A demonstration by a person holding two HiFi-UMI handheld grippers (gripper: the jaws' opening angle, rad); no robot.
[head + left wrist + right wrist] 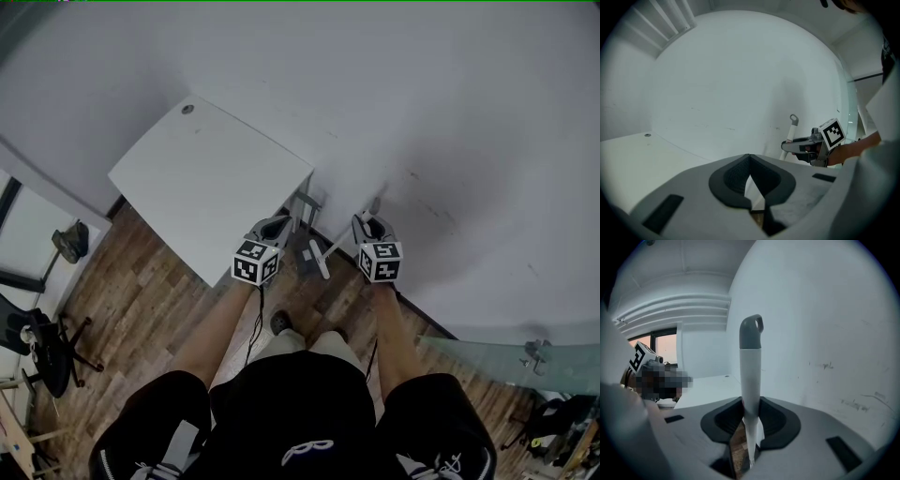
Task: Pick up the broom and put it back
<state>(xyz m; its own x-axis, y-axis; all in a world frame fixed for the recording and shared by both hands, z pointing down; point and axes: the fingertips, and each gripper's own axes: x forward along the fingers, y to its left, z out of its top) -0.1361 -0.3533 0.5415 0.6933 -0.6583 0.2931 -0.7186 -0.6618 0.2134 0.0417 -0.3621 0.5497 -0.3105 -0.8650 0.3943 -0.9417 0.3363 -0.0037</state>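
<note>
White shaft, grey loop cap: we see the broom standing upright in the right tool. The pads of that tool are clamped on the handle a little below the cap. The broom is close to the wall, just past the desk's near corner and above the wooden floor. The left tool has its tips pressed together beside that same corner. We can make out nothing gripped between them.
</note>
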